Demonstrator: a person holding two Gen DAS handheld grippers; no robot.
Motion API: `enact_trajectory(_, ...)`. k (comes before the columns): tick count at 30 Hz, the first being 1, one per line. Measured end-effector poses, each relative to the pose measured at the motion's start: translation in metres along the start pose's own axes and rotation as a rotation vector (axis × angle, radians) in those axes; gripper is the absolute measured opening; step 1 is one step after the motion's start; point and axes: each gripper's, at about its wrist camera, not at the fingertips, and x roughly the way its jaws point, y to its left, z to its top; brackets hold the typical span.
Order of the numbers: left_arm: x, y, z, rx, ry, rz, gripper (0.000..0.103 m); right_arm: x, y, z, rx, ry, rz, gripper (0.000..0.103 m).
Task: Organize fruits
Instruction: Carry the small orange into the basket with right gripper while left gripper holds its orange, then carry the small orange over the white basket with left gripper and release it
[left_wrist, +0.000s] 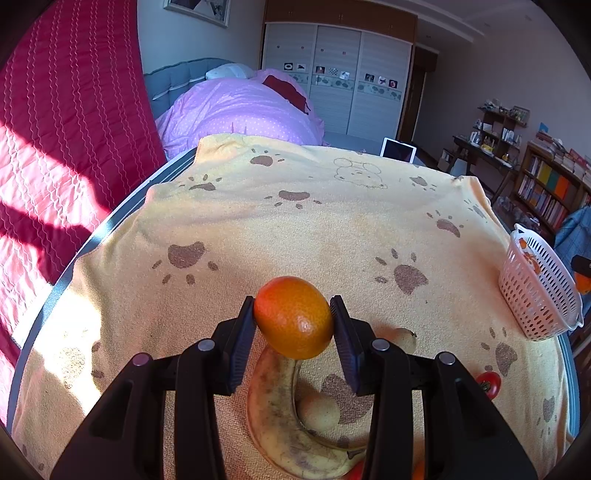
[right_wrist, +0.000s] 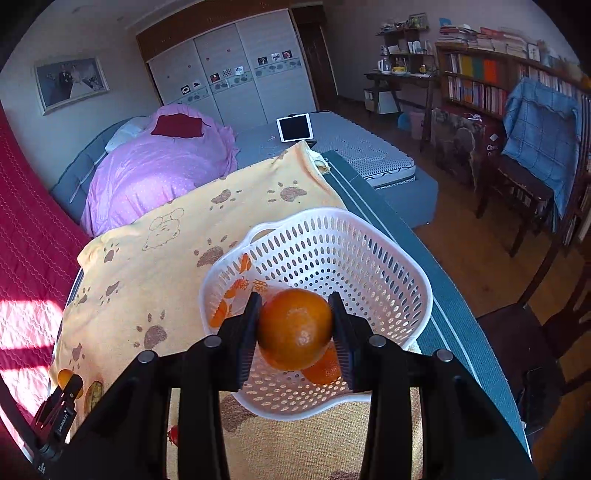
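Black plastic arms of the left tool (left_wrist: 293, 321) angled downward over the worktop, its ribbed pads clamped on a round orange mandarin (left_wrist: 293, 317) held above the yellow paw-print towel (left_wrist: 295, 229). Directly beneath it lay a spotted yellow banana (left_wrist: 273, 417) curled around a small tan fruit (left_wrist: 318, 410), with a small red tomato (left_wrist: 489, 384) to the right and the white perforated plastic basket (left_wrist: 532, 291) at the towel's far right edge. Only the right wrist view looked into that basket (right_wrist: 369, 258): the right tool (right_wrist: 295, 328), also tilted down, gripped a second orange mandarin (right_wrist: 295, 328) over its hollow, with another orange fruit (right_wrist: 325, 367) lying on the basket floor below. That view alone showed the left tool's black body at lower left. Beyond stood the bed's purple quilt (right_wrist: 155, 170) and a white wardrobe (right_wrist: 229, 70).
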Motion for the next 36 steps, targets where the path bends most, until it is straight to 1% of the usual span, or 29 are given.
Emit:
enact_trajectory(9, 0.002, 0.0, -0.002, 0.006, 0.0, 0.0, 0.041, 0.02, -0.023, -0.006, 0.067, 0.039, -0.03, 0.038)
enact_trajectory(11, 0.002, 0.0, -0.002, 0.007, -0.001, 0.0, 0.041, 0.021, -0.027, -0.007, 0.084, 0.035, -0.032, 0.039)
enact_trajectory(12, 0.002, 0.0, -0.002, 0.008, -0.002, 0.001, 0.041, 0.02, -0.029, -0.007, 0.091, 0.033, -0.03, 0.041)
enact_trajectory(13, 0.003, 0.0, -0.003, 0.009, -0.002, 0.002, 0.041, 0.019, -0.031, -0.007, 0.1, 0.029, -0.028, 0.046)
enact_trajectory(14, 0.003, 0.0, -0.003, 0.01, -0.002, 0.003, 0.041, 0.017, -0.032, -0.007, 0.109, 0.018, -0.028, 0.055)
enact_trajectory(15, 0.003, -0.002, -0.002, 0.011, -0.002, 0.004, 0.041, 0.015, -0.033, -0.007, 0.113, 0.007, -0.03, 0.057)
enact_trajectory(24, 0.005, -0.004, -0.003, 0.018, -0.006, 0.013, 0.041, 0.0, -0.046, -0.01, 0.142, -0.014, 0.0, 0.057)
enact_trajectory(30, 0.005, -0.008, 0.001, 0.007, 0.03, -0.023, 0.041, -0.017, -0.05, -0.017, 0.134, -0.054, 0.002, 0.057)
enact_trajectory(33, -0.001, -0.011, 0.004, -0.013, 0.051, -0.067, 0.041, -0.025, -0.052, -0.022, 0.118, -0.076, -0.004, 0.057)
enact_trajectory(36, -0.008, -0.023, 0.008, -0.007, 0.06, -0.105, 0.041, -0.029, -0.055, -0.027, 0.114, -0.091, -0.011, 0.057)
